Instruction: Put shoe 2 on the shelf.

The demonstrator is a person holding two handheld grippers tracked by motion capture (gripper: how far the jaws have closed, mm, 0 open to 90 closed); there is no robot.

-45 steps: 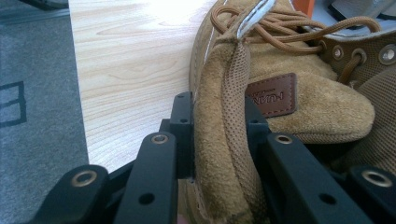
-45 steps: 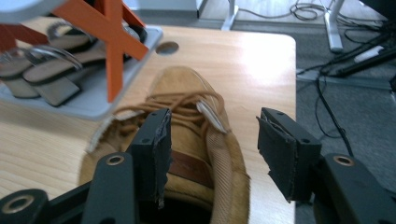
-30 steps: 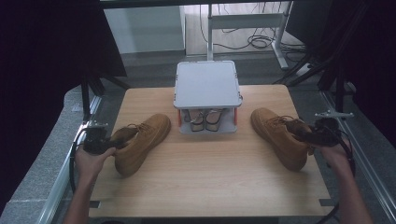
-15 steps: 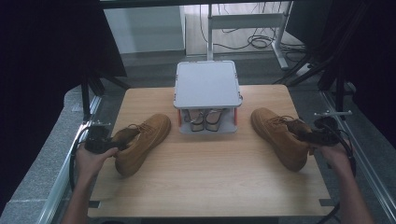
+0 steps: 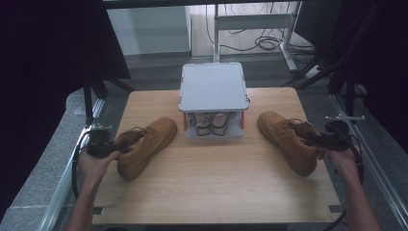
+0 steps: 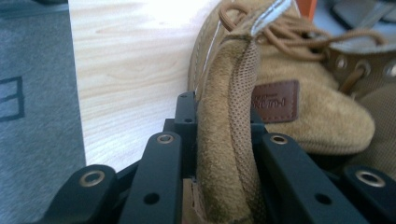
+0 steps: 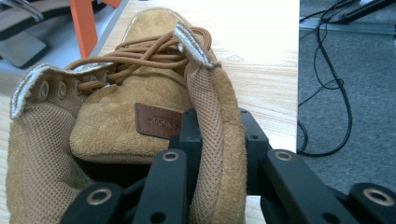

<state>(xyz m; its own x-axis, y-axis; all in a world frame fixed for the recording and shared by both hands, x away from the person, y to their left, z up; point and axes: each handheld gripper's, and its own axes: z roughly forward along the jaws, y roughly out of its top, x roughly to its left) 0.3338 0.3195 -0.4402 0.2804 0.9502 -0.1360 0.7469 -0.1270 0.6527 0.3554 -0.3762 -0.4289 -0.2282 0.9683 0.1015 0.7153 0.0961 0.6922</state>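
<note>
In the high view, two tan suede boots lay on the wooden worktop [image 5: 211,187], one at each side of a small grey two-level rack [image 5: 213,89] that stood at the middle of the far half. The left boot [image 5: 144,147] sat in the left centre of the frame, its toe angled toward the rack and its heel toward the worktop's left edge. The left claw [image 5: 114,146], held in the person's left hand [image 5: 95,166], met that boot at the collar. In the left gripper view its two black jaws had just been closing and pressed from both sides on the upright edge of the left boot's collar [image 6: 229,140], suede outside and mesh lining inside, with the laces and a brown leather tongue patch just beyond.

The right boot [image 5: 288,142] lay in the right centre of the high view, toe pointing up and left toward the rack, heel toward the right edge. The right claw [image 5: 320,140], in the right hand [image 5: 344,159], gripped it at the collar. In the right gripper view the jaws had likewise been closing and were clamped on the right boot's collar edge [image 7: 215,140], nearly together with only that strip between them. A pair of sandals [image 5: 211,121] rested on the rack's lower level, under its flat grey top.
</note>
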